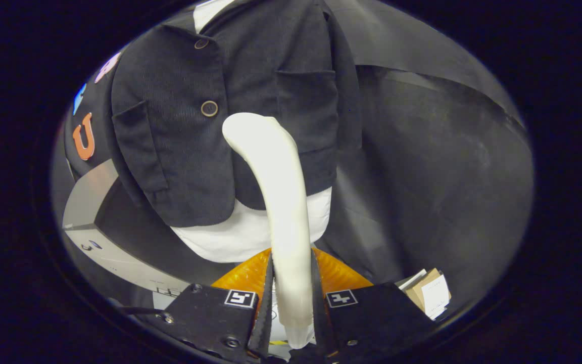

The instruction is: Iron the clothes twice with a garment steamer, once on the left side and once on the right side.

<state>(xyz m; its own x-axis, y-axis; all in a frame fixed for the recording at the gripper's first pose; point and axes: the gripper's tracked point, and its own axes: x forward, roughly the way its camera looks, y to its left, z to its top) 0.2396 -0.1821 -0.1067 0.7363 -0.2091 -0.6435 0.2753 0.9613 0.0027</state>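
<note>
- The gripper has its two fingers clamped on the lower stem of a white garment steamer, one finger pressing each side, so the tool is firmly in hand.
- The steamer rises from between the fingers and curves over at the top; its rounded head sits in front of the dark jacket, just below and to the right of a brass-coloured button.
- Whether the head actually touches the cloth I cannot tell — it overlaps the jacket front but the gap, if any, is hidden.
- The jacket hangs over a white shirt or form that shows below its hem, with a patch pocket on one panel and another on the other panel.
- An orange ribbed thing lies just beyond the fingers under the white hem, and some cardboard with paper sits off to the side, well apart from the jacket.
- My reading of progress: the pick-up is done and the steamer is brought up to the garment near its centre line — so the ironing itself is either starting or under way.
- No steam, damp or smoothed patch is visible, so I cannot say that either side has had its pass.
- What appears left: a stroke down one panel, then one down the other.
</note>
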